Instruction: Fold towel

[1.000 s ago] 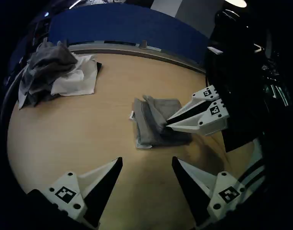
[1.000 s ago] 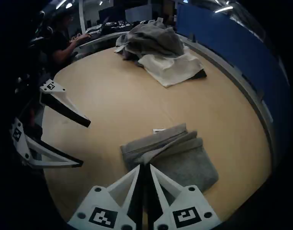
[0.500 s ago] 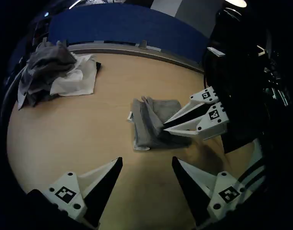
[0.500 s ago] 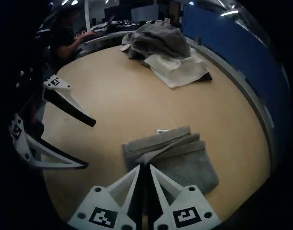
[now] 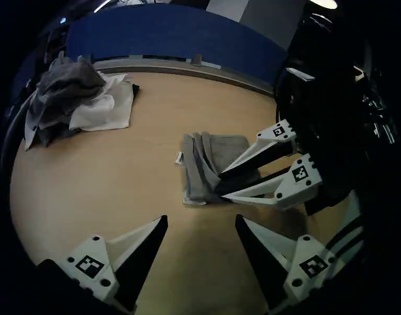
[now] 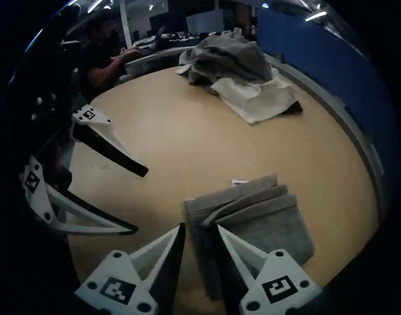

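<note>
A grey towel [image 5: 213, 163] lies folded in layers on the round wooden table [image 5: 106, 178], a small white tag at its left edge. In the left gripper view my left gripper [image 5: 200, 218] hangs open over bare wood just short of the towel. My right gripper [image 5: 222, 185] comes in from the right, open, with its fingertips at the towel's near right corner. In the right gripper view the towel [image 6: 258, 220] lies just beyond my right gripper [image 6: 200, 227], whose fingers stand apart over its near edge. The left gripper [image 6: 140, 200] is open at the left, off the cloth.
A heap of grey and white towels [image 5: 74, 100] sits at the table's far left, the same heap [image 6: 237, 68] being far across in the right gripper view. A blue partition [image 5: 174, 37] runs behind the table. A seated person [image 6: 103, 52] works at a desk beyond.
My right gripper has opened and let go of the towel's fold, which now lies flat on the stack. The left gripper has stayed put, open.
</note>
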